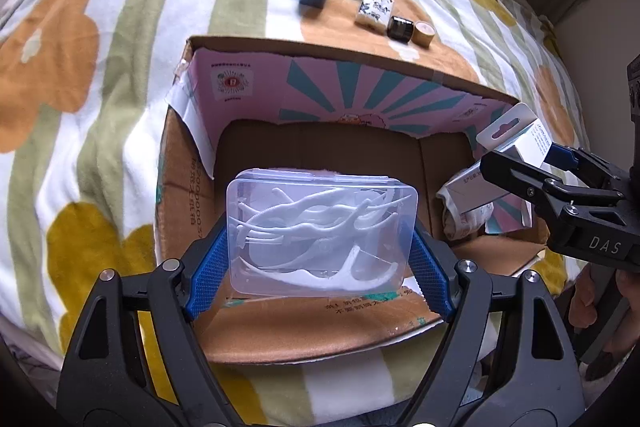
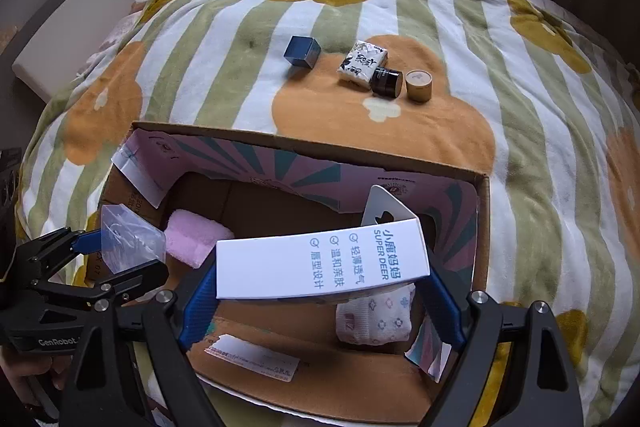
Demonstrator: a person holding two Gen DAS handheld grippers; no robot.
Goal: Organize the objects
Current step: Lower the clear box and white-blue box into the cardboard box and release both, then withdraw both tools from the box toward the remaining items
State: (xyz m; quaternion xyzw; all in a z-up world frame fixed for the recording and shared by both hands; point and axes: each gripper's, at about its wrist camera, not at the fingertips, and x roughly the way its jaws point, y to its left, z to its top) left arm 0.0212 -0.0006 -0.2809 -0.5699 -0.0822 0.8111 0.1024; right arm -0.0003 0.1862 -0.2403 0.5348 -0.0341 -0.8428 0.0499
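Observation:
My left gripper (image 1: 320, 251) is shut on a clear plastic case of white floss picks (image 1: 320, 227) and holds it over the open cardboard box (image 1: 340, 55). My right gripper (image 2: 320, 283) is shut on a white carton with blue print (image 2: 320, 263) and holds it over the same box (image 2: 280, 143). Each gripper shows in the other's view: the right one (image 1: 536, 163) at the box's right side, the left one (image 2: 116, 255) at its left side. A pink towel (image 2: 196, 239) and a patterned white cloth (image 2: 376, 319) lie in the box.
Beyond the box, on the flowered blanket (image 2: 520, 147), lie a blue cube box (image 2: 302, 51), a white printed packet (image 2: 362, 61), a black jar (image 2: 386, 81) and a tan round tin (image 2: 419, 85). A white board (image 2: 80, 23) lies off the blanket at the far left.

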